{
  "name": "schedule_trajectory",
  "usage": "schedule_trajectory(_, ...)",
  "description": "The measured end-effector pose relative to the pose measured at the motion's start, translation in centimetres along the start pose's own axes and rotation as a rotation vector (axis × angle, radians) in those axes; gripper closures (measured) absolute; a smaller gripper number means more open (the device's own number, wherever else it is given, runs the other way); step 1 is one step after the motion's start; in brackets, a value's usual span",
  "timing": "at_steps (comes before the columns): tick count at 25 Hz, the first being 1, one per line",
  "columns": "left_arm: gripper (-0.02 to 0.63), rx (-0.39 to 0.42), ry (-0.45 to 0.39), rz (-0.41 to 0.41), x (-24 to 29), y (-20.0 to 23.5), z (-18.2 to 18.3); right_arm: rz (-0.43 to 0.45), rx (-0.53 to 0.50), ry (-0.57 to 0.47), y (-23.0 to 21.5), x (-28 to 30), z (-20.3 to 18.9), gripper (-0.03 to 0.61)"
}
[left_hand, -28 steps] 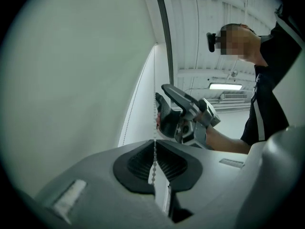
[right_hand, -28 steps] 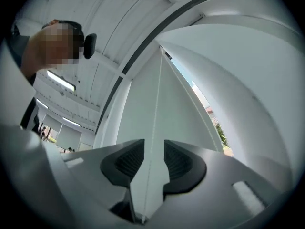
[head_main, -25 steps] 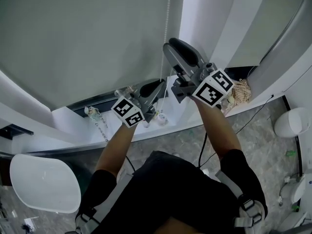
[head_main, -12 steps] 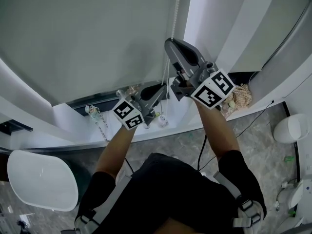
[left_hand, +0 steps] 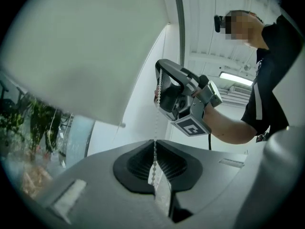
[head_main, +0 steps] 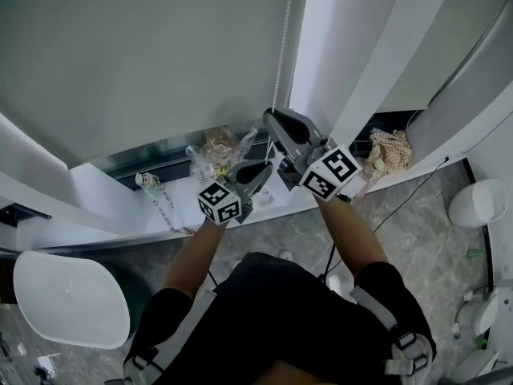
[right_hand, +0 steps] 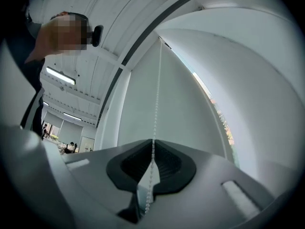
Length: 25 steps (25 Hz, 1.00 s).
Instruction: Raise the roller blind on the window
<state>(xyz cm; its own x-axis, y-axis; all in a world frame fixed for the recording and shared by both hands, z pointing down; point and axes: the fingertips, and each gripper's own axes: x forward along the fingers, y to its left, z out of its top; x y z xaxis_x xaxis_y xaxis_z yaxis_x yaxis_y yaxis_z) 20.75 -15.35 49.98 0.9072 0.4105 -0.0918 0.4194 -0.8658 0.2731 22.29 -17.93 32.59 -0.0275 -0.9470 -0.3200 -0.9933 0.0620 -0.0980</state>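
The pale grey roller blind [head_main: 144, 54] covers most of the window, and its bottom bar [left_hand: 97, 119] hangs above a strip of bare glass. A white bead chain [head_main: 282, 46] runs down beside the blind's right edge. My right gripper [head_main: 271, 117] is shut on the bead chain [right_hand: 156, 109], which passes between its pads [right_hand: 164, 163]. Just below it, my left gripper [head_main: 268, 167] is shut on the same chain [left_hand: 154, 156]. In the left gripper view the right gripper [left_hand: 183, 101] sits directly above, with the chain taut between the two.
On the white window sill [head_main: 112, 207] lie a crumpled clear bag [head_main: 216, 147] and a small chain-like item [head_main: 160, 199]. A knotted rag [head_main: 389, 151] lies at the sill's right end. A white seat [head_main: 72, 295] stands lower left, a cable [head_main: 409, 195] crosses the floor, and a white bin [head_main: 477, 203] stands right.
Both grippers have come down with the chain, the left one also shifting right. The blind's bottom edge sits a little higher, showing more glass and the bag behind it.
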Motion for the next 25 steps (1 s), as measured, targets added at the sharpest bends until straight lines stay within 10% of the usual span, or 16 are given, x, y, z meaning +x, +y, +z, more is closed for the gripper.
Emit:
schedule_trajectory(8, 0.496, -0.012, 0.245, -0.039, -3.3, -0.4, -8.3, -0.004, 0.03, 0.154, 0.6, -3.8, -8.8, 0.561)
schedule_trajectory(20, 0.459, 0.181, -0.159, -0.247, -0.6, -3.6, 17.8, 0.008, 0.008, 0.174, 0.4, -3.3, -9.0, 0.561)
schedule_trajectory(25, 0.459, 0.259, -0.13, -0.311, 3.8, -5.9, 22.9, -0.007, 0.013, 0.167, 0.1, -3.5, -8.9, 0.561)
